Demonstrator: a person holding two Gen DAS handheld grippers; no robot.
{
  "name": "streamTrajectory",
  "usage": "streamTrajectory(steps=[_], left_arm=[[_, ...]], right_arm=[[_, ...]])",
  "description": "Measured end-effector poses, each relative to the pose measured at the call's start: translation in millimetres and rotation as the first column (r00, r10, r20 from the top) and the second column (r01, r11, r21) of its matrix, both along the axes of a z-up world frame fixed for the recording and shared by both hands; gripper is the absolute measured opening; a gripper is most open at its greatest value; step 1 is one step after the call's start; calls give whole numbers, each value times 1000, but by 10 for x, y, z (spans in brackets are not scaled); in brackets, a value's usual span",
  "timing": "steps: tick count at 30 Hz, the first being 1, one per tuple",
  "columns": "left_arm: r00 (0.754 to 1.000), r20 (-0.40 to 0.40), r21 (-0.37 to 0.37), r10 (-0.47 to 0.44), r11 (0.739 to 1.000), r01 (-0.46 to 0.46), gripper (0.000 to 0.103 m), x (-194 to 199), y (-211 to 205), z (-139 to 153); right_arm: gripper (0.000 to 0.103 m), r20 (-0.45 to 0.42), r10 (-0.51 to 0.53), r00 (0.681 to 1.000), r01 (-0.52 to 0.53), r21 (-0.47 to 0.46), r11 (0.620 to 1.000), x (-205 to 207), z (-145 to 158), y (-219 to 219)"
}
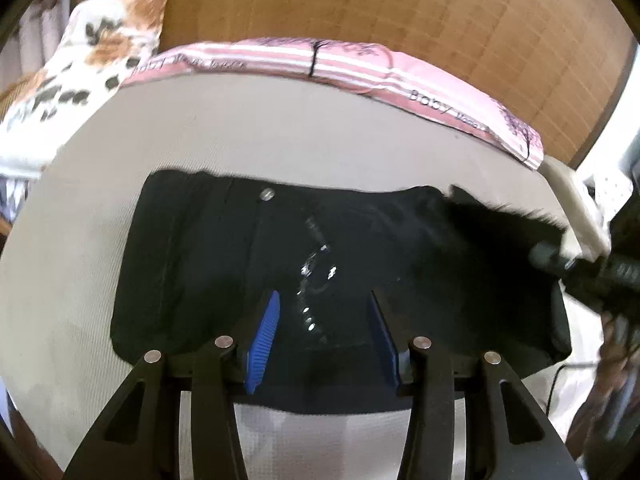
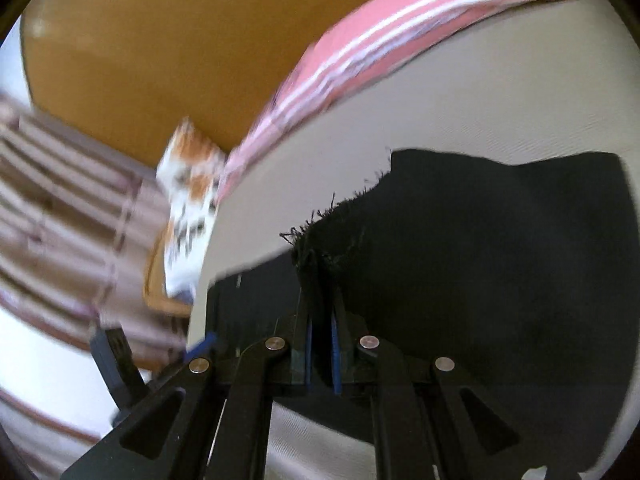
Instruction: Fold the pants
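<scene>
Left gripper (image 1: pixel 324 312), jaws wide, above black pants (image 1: pixel 208 264); right gripper (image 2: pixel 320 312), jaws narrow, clamps the frayed hem (image 2: pixel 320 236) at 12 o'clock.

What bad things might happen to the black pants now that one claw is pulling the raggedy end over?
1. The right gripper pinches only the frayed hem, so the cloth might slip out mid-fold.
2. The left gripper is open above the pants, not pinning them, so the whole garment may slide on the bed sheet.
3. Pulling on the loose threads might fray the hem further.
</scene>
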State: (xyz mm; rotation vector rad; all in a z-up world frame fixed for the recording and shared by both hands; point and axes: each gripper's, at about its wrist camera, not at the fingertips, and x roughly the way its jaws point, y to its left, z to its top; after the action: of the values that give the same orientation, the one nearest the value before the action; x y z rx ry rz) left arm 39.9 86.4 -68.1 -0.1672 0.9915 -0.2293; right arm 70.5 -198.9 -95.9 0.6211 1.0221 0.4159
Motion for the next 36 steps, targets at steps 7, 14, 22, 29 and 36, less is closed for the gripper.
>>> streamTrajectory(steps=[7, 14, 22, 29, 36], left_arm=[[997, -41, -84, -70, 994, 67, 47, -10, -56, -102], [986, -54, -163, -161, 975, 150, 47, 34, -275, -108], [967, -137, -257, -214, 951, 174, 47, 63, -431, -256], [922, -274, -377, -275, 913, 160, 47, 122, -646, -442], [909, -313, -344, -275, 925, 162, 47, 174, -847, -553]], right_arm=[[9, -62, 181, 982, -190, -254, 948, -140, -448, 618], [10, -63, 271, 960, -275, -370, 887, -243, -462, 756], [44, -37, 293, 955, -287, -354, 890, -494, -305, 670], [44, -60, 100, 993, -112, -241, 964, -772, -170, 21], [44, -104, -15, 994, -11, -236, 972, -1179, -149, -519]])
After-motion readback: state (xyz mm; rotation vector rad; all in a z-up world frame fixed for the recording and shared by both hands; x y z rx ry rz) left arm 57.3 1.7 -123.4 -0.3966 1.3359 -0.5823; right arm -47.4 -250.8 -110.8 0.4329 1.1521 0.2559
